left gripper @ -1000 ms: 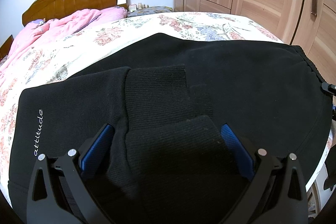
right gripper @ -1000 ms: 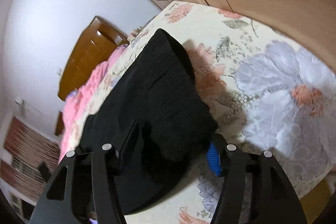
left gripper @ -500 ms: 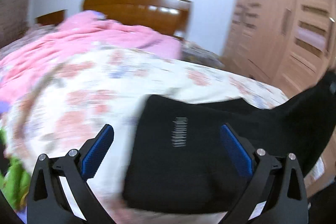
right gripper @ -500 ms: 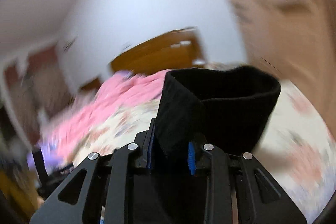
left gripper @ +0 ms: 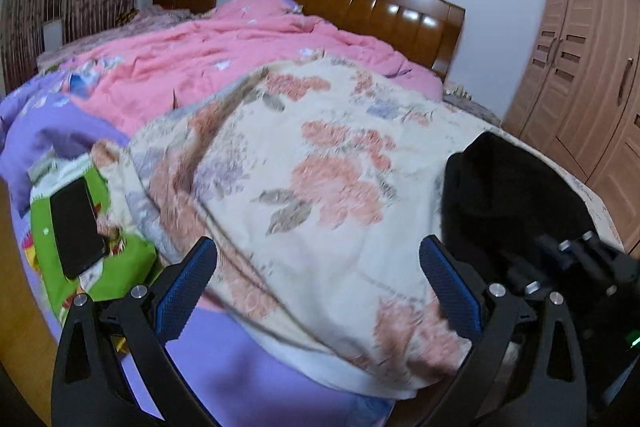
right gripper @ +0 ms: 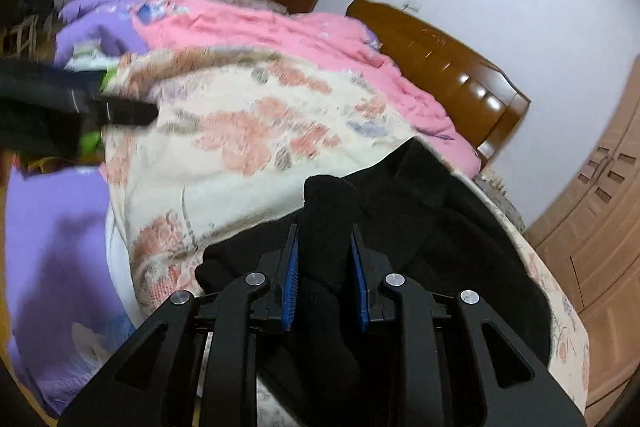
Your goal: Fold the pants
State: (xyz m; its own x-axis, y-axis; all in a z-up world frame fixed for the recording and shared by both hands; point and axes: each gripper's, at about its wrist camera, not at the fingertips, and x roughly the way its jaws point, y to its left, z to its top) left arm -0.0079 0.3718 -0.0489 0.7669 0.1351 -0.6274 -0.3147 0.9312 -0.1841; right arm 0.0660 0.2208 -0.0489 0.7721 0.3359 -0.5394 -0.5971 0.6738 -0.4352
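The black pants lie bunched on the floral bedspread near the bed's right edge. My right gripper is shut on a thick fold of the black pants, which stands up between its blue pads. In the left wrist view the pants sit at the right, with the right gripper on them. My left gripper is open and empty, over the floral bedspread, left of the pants. It shows as a blurred dark shape in the right wrist view.
A pink quilt and a purple cover lie across the bed. A black phone rests on green fabric at the left. A wooden headboard is at the back. A wardrobe stands at the right.
My left gripper let go of the pants and swung left over the bedspread. My right gripper shut on a fold of the pants and lifted it, turning toward the headboard.
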